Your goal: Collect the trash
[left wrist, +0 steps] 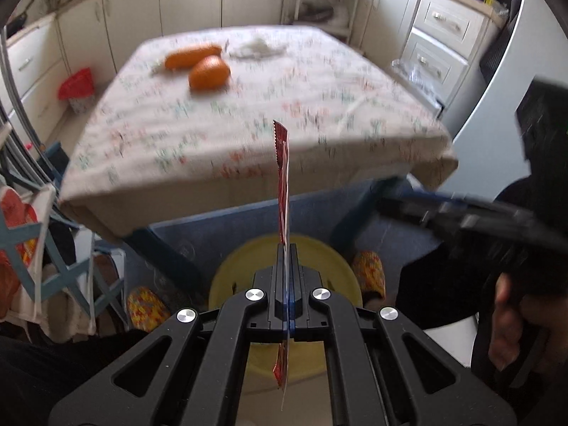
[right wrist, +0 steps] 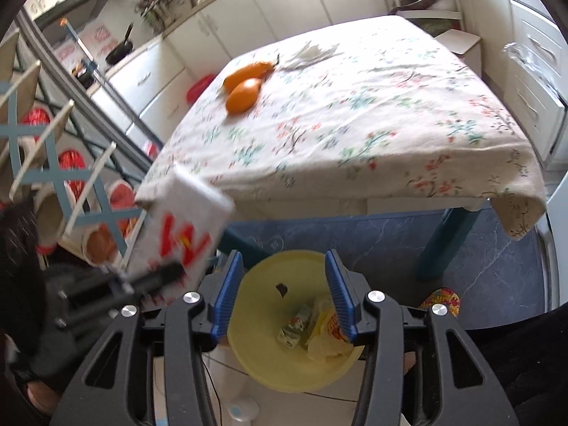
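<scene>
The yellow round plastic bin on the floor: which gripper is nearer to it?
Right. The right gripper hangs open directly over the yellow round plastic bin; the left gripper holds its red-white wrapper higher up.

1. Two orange fruits (right wrist: 248, 83) lie touching on the far left of the table.
2. One white crumpled tissue (right wrist: 312, 53) lies just right of them.
3. One yellow bin (right wrist: 269, 362) stands near, on the floor.
4. One red-and-white wrapper (left wrist: 283, 184) is up at near left.
5. Two patterned slippers (left wrist: 369, 271) flank the bin.
</scene>
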Tool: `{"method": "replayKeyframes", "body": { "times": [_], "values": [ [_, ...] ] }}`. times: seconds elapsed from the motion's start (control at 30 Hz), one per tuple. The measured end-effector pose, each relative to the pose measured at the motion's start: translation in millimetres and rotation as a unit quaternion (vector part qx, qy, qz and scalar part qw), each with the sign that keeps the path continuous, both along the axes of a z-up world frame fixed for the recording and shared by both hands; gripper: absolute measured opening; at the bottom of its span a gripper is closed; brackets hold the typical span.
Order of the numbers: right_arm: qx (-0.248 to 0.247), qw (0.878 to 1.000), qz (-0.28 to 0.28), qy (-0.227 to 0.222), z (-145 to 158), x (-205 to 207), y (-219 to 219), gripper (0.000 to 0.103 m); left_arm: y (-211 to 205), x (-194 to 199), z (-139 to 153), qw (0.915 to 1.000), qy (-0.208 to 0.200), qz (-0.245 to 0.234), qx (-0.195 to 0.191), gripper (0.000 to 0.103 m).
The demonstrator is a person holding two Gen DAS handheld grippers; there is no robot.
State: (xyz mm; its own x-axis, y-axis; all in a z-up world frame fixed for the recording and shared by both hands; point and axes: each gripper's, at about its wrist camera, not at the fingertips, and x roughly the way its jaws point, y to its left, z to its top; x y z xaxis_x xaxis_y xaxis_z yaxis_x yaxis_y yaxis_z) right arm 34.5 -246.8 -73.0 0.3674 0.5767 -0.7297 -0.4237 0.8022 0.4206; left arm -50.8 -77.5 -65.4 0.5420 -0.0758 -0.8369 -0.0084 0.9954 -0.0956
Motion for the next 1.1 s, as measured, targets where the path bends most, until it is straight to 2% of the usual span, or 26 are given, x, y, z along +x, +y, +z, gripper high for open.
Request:
{"method": "replayKeyframes", "body": {
  "times": [0.07, 0.13, 0.2, 0.3, 0.5, 0.7, 0.87, 1.1],
  "values": [
    [0.007, 1.000, -0.009, -0.002, 2.8, 0.1, -3.5, 0.051, -2.3, 2.7, -9.6, 0.9997, 0.025, -0.004, -0.001, 0.005],
    [0.014, 1.000, -0.016, 0.000, 3.5, 2.5, -4.2, 0.052, -2.8, 4.4, -15.4, 0.9992, 0.041, -0.001, 0.001, 0.018],
    [0.018, 1.000, -0.020, 0.002, 3.2, 4.0, -4.6, 0.053, -2.3, 4.5, -17.3, 0.9991, 0.042, 0.007, 0.006, 0.041],
    [0.022, 1.000, -0.023, 0.003, 3.6, 5.2, -4.3, 0.054, -0.7, 4.7, -15.1, 0.9992, 0.034, 0.014, 0.014, 0.054],
    [0.027, 0.999, -0.024, 0.005, 3.4, 6.8, -4.5, 0.055, -0.8, 8.1, -11.3, 0.9987, 0.020, 0.022, 0.041, 0.066],
    [0.031, 0.999, -0.030, 0.004, 3.7, 9.5, -4.1, 0.057, -0.1, 9.1, 1.2, 0.9973, -0.014, 0.033, 0.064, 0.076],
    [0.028, 0.999, -0.033, -0.004, 6.0, 11.5, -3.1, 0.058, 6.6, 10.5, 8.6, 0.9962, -0.034, 0.050, 0.063, 0.078],
    [0.013, 0.999, -0.030, -0.039, 13.8, 10.1, 2.9, 0.062, 18.5, 11.1, 18.4, 0.9927, -0.063, 0.083, 0.059, 0.082]
  ]
}}
